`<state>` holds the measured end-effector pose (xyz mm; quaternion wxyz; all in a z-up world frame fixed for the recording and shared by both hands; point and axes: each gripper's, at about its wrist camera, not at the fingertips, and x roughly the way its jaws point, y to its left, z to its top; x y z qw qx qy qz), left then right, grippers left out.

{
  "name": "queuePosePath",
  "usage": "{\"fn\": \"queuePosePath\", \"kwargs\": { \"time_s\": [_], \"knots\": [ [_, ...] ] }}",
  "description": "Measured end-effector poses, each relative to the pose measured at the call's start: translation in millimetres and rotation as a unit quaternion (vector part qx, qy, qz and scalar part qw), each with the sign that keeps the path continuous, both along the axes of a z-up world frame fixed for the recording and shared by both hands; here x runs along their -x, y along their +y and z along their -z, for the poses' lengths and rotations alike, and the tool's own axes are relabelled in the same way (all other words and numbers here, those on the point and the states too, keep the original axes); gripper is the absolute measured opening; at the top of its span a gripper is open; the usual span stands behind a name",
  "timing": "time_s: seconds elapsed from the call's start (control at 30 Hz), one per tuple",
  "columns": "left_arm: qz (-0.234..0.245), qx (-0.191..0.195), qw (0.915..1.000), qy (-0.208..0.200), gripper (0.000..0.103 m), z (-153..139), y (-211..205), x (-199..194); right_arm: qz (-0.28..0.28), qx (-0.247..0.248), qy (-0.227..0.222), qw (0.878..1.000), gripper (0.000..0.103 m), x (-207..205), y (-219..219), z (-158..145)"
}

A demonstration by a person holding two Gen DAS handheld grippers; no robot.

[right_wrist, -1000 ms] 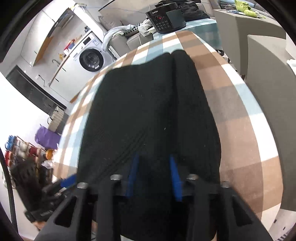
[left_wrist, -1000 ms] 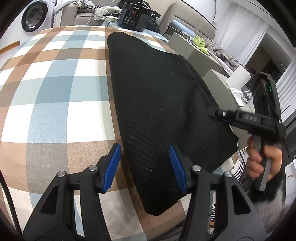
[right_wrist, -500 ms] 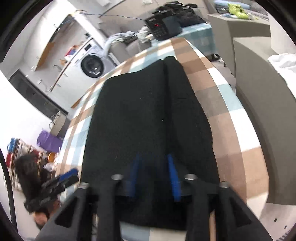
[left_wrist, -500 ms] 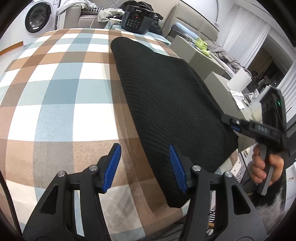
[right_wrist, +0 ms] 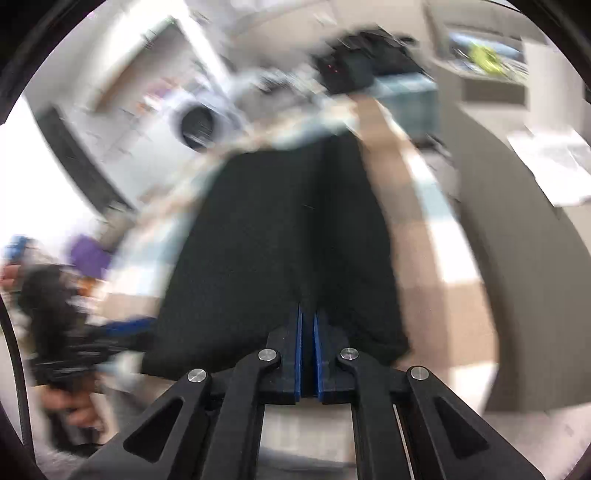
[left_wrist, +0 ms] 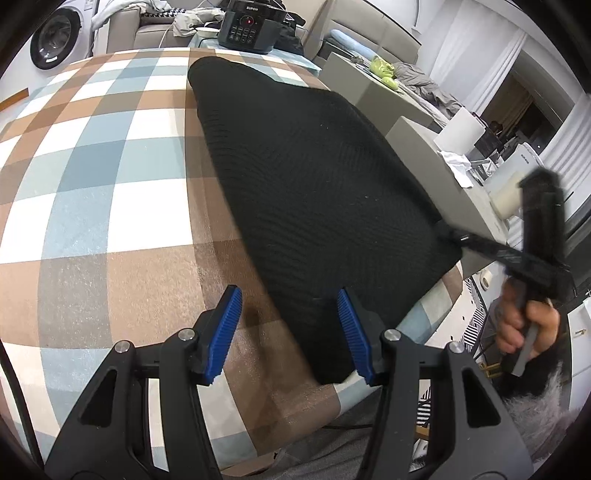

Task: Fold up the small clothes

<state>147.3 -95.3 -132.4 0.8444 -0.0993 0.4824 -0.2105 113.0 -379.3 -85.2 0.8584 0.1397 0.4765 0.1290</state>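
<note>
Your left tool (left_wrist: 290, 328) hovers with fingers apart over the near corner of the black garment (left_wrist: 317, 192), which lies folded on the checked worktop (left_wrist: 92, 184). Your right tool (right_wrist: 307, 354) is clamped on its right edge; that view is blurred.

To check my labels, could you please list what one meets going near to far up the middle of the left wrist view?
Open left gripper → black knitted garment → black Supor cooker.

Black angular linkage arms with silver screw heads are seen on the left gripper (left_wrist: 290, 330); ribbed blue pads (left_wrist: 225, 328) line its fingers. Bare skin shows on the right hand (left_wrist: 524, 328), beside grey fuzzy fabric.
</note>
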Motion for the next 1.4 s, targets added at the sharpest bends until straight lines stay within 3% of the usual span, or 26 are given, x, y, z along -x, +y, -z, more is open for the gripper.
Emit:
{"fn": "queuePosePath", "kwargs": {
  "time_s": [0.07,0.17,0.23,0.27,0.5,0.57,0.63,0.7,0.9,1.23,1.4],
  "knots": [
    [0.000,-0.003,1.0000,0.000,0.051,0,0,0,0.017,-0.016,0.002,1.000,0.006,-2,-6,2],
    [0.001,0.006,1.0000,0.003,0.051,0,0,0,0.028,-0.019,-0.029,0.999,0.020,2,-13,-12],
    [0.002,0.006,1.0000,0.004,0.051,1,-2,-3,0.038,-0.018,-0.032,0.999,0.043,0,-21,-13],
    [0.001,0.007,1.0000,0.003,0.051,2,-3,-5,0.045,-0.016,-0.031,0.998,0.045,-2,-25,-12],
    [-0.032,0.052,0.9978,0.024,0.048,15,-2,-35,0.051,-0.040,0.000,0.998,0.045,-40,-33,10],
    [-0.041,0.057,0.9974,0.018,0.035,15,-1,-42,0.043,-0.027,-0.004,0.999,0.044,-43,-27,11],
    [-0.046,0.052,0.9975,0.014,0.016,16,-1,-49,0.037,-0.019,0.001,0.999,0.029,-50,-21,16],
    [-0.051,0.049,0.9975,0.005,0.014,15,0,-51,0.034,-0.024,0.002,0.999,0.022,-52,-16,19],
    [-0.089,0.026,0.9956,-0.011,0.013,10,31,-53,0.004,-0.016,0.001,1.000,0.020,-63,19,20],
    [-0.179,-0.010,0.9832,-0.032,0.013,2,136,-51,-0.073,-0.053,0.010,0.996,0.020,-83,122,19],
    [-0.202,-0.009,0.9786,-0.038,0.013,-4,165,-40,-0.068,-0.003,0.010,0.998,0.022,-75,125,17]
  ]
}}
